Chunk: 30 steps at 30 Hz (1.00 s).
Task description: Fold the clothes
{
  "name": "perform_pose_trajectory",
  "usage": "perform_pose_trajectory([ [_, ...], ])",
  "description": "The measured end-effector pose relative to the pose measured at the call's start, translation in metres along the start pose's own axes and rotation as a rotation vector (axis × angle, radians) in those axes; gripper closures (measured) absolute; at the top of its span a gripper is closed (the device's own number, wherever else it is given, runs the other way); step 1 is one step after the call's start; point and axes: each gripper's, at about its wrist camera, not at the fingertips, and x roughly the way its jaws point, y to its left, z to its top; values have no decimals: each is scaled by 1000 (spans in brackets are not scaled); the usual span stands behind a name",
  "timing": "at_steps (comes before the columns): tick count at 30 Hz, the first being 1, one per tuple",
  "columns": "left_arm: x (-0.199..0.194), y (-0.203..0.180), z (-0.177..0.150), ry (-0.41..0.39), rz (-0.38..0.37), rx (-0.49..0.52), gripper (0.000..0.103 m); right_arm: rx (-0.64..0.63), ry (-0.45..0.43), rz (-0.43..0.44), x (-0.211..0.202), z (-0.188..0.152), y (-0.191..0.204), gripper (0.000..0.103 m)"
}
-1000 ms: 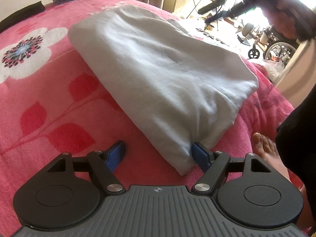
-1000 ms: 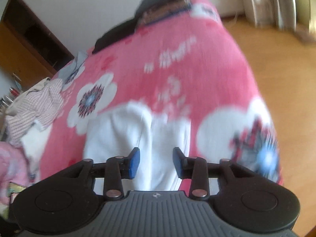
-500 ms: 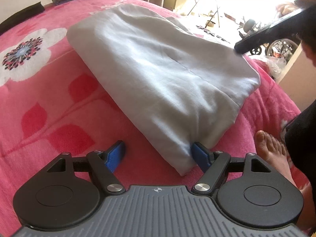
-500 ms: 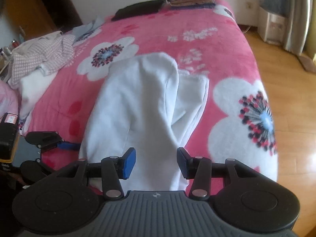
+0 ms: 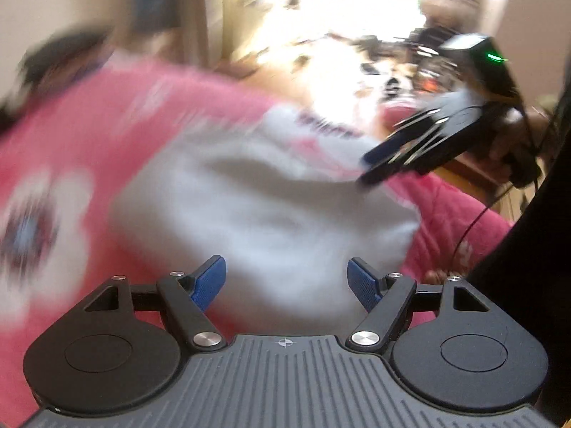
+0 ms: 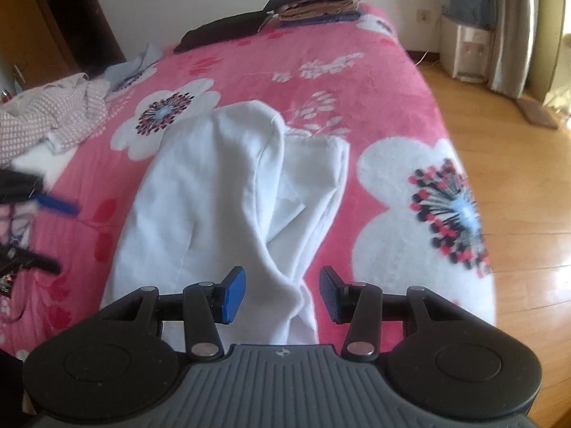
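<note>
Your left tongs (image 5: 286,283) have lifted off the garment's near corner and swung across it, blurring that view; they gape wide, holding nothing. Your right tongs (image 6: 282,294) have settled over the white garment (image 6: 228,199), half-open, pads clear of the cloth. It lies folded lengthwise on the pink bed (image 6: 389,82), probably ready for 1 crosswise fold.

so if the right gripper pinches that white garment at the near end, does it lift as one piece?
Probably not. The white garment looks limp: soft creases, rounded folds. Its loose folded layers would likely slide apart and sag. It probably drags on the fuzzy pink blanket rather than slipping.
</note>
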Motion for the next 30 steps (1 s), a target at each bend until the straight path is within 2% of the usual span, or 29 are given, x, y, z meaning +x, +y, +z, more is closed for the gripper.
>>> perform_pose_trajectory([
  [2, 23, -13, 14, -35, -36, 144, 28, -4, 5, 22, 3, -2, -1, 56],
  [3, 34, -18, 20, -52, -56, 214, 28, -9, 5, 39, 4, -2, -2, 64],
  [4, 43, -22, 23, -63, -88, 272, 28, -12, 0, 55, 5, -3, -4, 76],
  [5, 52, -26, 27, -73, -119, 329, 28, -5, 0, 64, 6, -4, -7, 83],
  [6, 59, -29, 28, -75, -146, 380, 28, 11, 5, 74, 8, -5, -11, 94],
  [7, 67, -32, 30, -76, -172, 428, 28, 28, 7, 91, 8, -6, -16, 99],
  [9, 78, -33, 34, -76, -222, 494, 28, 64, 3, 137, 8, -9, -24, 103],
  [14, 105, -35, 45, -52, -319, 632, 29, 180, -28, 266, 5, -13, -47, 103],
  [18, 125, -31, 52, 10, -390, 677, 34, 256, -47, 277, 3, -14, -66, 103],
  [20, 132, -27, 56, 38, -425, 688, 45, 294, -57, 275, 0, -15, -75, 103],
  [24, 145, -22, 62, 90, -467, 690, 54, 343, -60, 274, -2, -19, -86, 102],
  [27, 153, -20, 65, 123, -480, 697, 76, 354, -68, 264, -5, -21, -89, 102],
  [29, 156, -17, 66, 136, -489, 696, 94, 338, -77, 243, -7, -20, -87, 102],
  [30, 157, -15, 68, 142, -493, 685, 96, 314, -79, 227, -9, -19, -85, 101],
])
